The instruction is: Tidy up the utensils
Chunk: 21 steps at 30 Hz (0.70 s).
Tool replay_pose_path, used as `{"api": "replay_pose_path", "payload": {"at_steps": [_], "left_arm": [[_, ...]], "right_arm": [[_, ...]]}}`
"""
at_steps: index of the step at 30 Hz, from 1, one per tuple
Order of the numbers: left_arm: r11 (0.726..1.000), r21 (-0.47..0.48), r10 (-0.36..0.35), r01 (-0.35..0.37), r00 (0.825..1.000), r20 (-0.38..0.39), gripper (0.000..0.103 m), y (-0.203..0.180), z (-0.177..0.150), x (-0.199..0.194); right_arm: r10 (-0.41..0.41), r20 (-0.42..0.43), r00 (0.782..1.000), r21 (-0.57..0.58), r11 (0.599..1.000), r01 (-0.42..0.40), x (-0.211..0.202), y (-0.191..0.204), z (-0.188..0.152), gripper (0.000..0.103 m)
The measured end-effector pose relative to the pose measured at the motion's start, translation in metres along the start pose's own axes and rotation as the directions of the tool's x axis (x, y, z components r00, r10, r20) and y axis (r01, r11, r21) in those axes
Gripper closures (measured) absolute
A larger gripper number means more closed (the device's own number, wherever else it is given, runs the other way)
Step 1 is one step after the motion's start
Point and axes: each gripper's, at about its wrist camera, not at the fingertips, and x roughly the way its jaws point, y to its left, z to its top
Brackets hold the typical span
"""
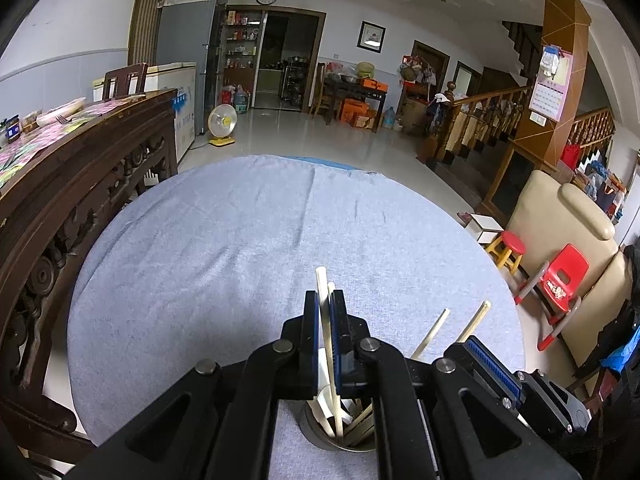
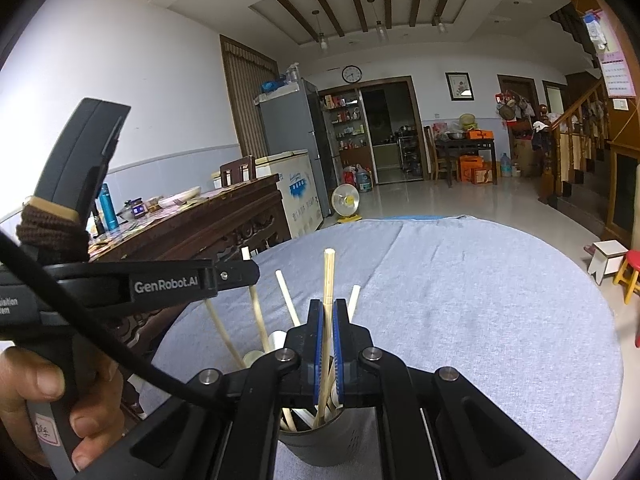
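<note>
A dark round utensil holder [image 1: 340,436] stands on the blue-grey tablecloth, holding several pale chopsticks and white utensils; it also shows in the right wrist view [image 2: 320,444]. My left gripper [image 1: 325,308] is shut on a pale flat chopstick [image 1: 322,284] whose lower end reaches into the holder. My right gripper [image 2: 328,308] is shut on a bamboo chopstick [image 2: 329,276], upright, its lower end inside the holder. The right gripper's blue pad [image 1: 492,364] shows at the left view's lower right. The left gripper's body [image 2: 160,284] crosses the right view's left side.
The round table [image 1: 240,240] has a blue-grey cloth. A carved dark wooden sideboard [image 1: 80,168] with dishes stands to the left. A beige sofa [image 1: 560,232], a red chair [image 1: 564,276] and a red stool [image 1: 512,244] stand to the right.
</note>
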Motion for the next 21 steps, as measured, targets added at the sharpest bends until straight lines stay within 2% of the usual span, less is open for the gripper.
{"api": "replay_pose_path", "payload": {"at_steps": [11, 14, 15, 16, 17, 18, 19, 20, 21], "left_arm": [[1.000, -0.013, 0.014, -0.014, 1.000, -0.003, 0.095, 0.003, -0.001, -0.004], [0.999, -0.030, 0.022, -0.022, 1.000, 0.008, 0.072, 0.007, 0.002, -0.011], [0.999, -0.042, 0.022, -0.022, 1.000, 0.021, 0.058, 0.010, 0.004, -0.015], [0.998, -0.050, 0.027, -0.026, 0.999, 0.032, 0.044, 0.012, 0.005, -0.019], [0.998, -0.059, 0.037, -0.034, 0.998, 0.052, 0.040, 0.015, 0.007, -0.025], [0.997, -0.062, 0.048, -0.044, 0.996, 0.073, 0.034, 0.016, 0.009, -0.031], [0.997, -0.061, 0.059, -0.054, 0.995, 0.086, 0.032, 0.017, 0.010, -0.035], [0.996, -0.061, 0.075, -0.070, 0.993, 0.096, 0.030, 0.017, 0.012, -0.039], [0.995, -0.060, 0.087, -0.082, 0.991, 0.100, 0.028, 0.018, 0.014, -0.041]], "right_arm": [[-0.007, -0.004, 1.000, -0.024, 1.000, 0.007, -0.002, 0.006, -0.004, 0.097], [-0.013, 0.024, 1.000, -0.018, 1.000, 0.014, -0.011, 0.005, 0.000, 0.097], [-0.017, 0.039, 0.999, -0.015, 1.000, 0.018, -0.015, 0.004, 0.003, 0.096], [-0.019, 0.048, 0.999, -0.012, 1.000, 0.020, -0.018, 0.003, 0.005, 0.090], [-0.024, 0.068, 0.997, -0.004, 1.000, 0.024, -0.025, 0.002, 0.009, 0.086], [-0.028, 0.086, 0.996, 0.001, 1.000, 0.028, -0.030, 0.001, 0.013, 0.074], [-0.032, 0.099, 0.995, 0.003, 1.000, 0.031, -0.034, 0.000, 0.016, 0.057], [-0.040, 0.121, 0.992, 0.002, 0.999, 0.040, -0.041, 0.001, 0.019, 0.044], [-0.051, 0.148, 0.988, -0.003, 0.999, 0.052, -0.048, 0.002, 0.022, 0.020]]}}
